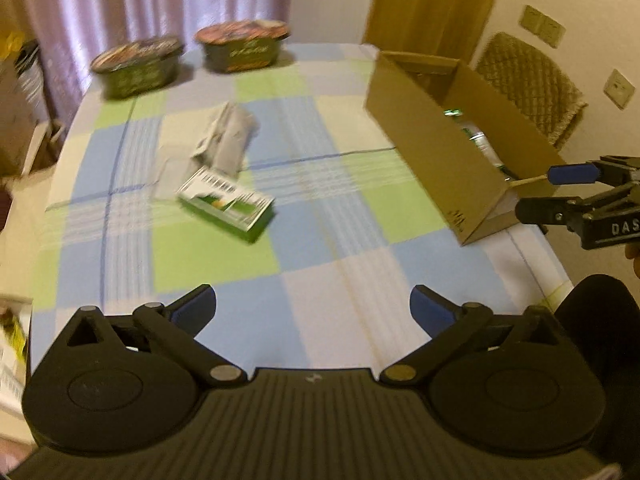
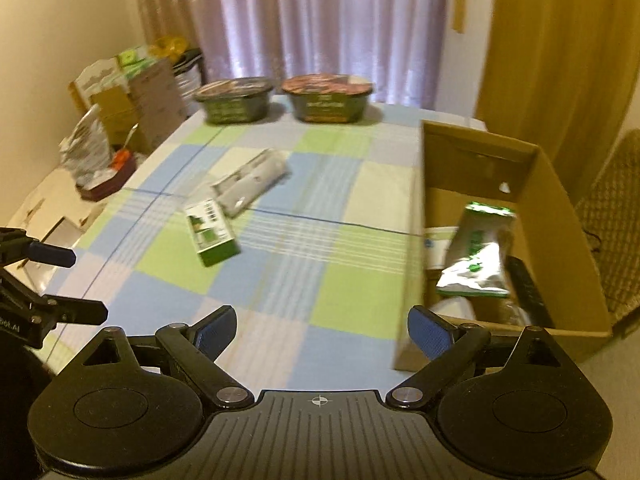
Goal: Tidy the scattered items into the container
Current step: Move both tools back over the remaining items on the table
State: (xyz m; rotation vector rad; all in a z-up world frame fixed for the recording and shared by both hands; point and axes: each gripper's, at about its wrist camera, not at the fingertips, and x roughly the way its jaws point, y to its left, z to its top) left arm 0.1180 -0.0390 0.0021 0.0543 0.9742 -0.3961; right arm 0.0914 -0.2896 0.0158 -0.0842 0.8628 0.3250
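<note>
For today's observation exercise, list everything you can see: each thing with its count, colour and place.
noodle bowls: two, dark, far table edge
grey packet: one, table middle
green-white box: one, nearer than packet
cardboard box: one, brown, table's right side
silver-green pouch: one, inside cardboard box
tablecloth: one, blue-green-white check
curtains: pale purple, behind table
chair: one, beige, beyond cardboard box
left claw: black, blue pads, open, empty
right claw: same, open, empty

Motion blur smears print on the green box [image 1: 226,208] and both bowls [image 2: 234,100]; the cardboard box [image 1: 420,152] wall hides most contents.
</note>
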